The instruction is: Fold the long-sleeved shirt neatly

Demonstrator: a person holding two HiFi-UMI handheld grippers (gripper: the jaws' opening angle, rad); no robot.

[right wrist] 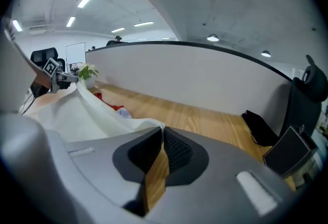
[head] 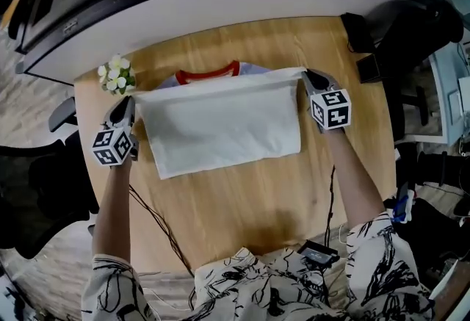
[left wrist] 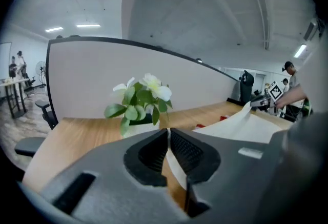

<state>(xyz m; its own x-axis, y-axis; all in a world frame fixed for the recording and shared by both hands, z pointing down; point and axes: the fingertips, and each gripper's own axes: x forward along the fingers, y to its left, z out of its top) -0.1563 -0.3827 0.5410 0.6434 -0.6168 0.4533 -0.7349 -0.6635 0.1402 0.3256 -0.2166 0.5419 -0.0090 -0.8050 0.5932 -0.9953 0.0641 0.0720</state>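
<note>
Left gripper (head: 129, 103) pinched tight on shirt (head: 220, 128) corner at 10 o'clock, right gripper (head: 310, 77) likewise at 2 o'clock. Mid-table (head: 257, 202), lying part-folded, red collar at 12. Flowers (head: 116, 76) near table's 10. Likely light, limp, apt to sag; best held by fold corners, pulled taut.

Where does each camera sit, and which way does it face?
Head view: above the table, looking steeply down on the shirt; both forearms, left tongs and right tongs show.
Left gripper view: on the left tongs, facing the flowers and partition; its jaws pinch the shirt.
Right gripper view: on the right tongs, facing the partition; same pinch.
Shared: each gripper view sees the other tongs across the shirt.
</note>
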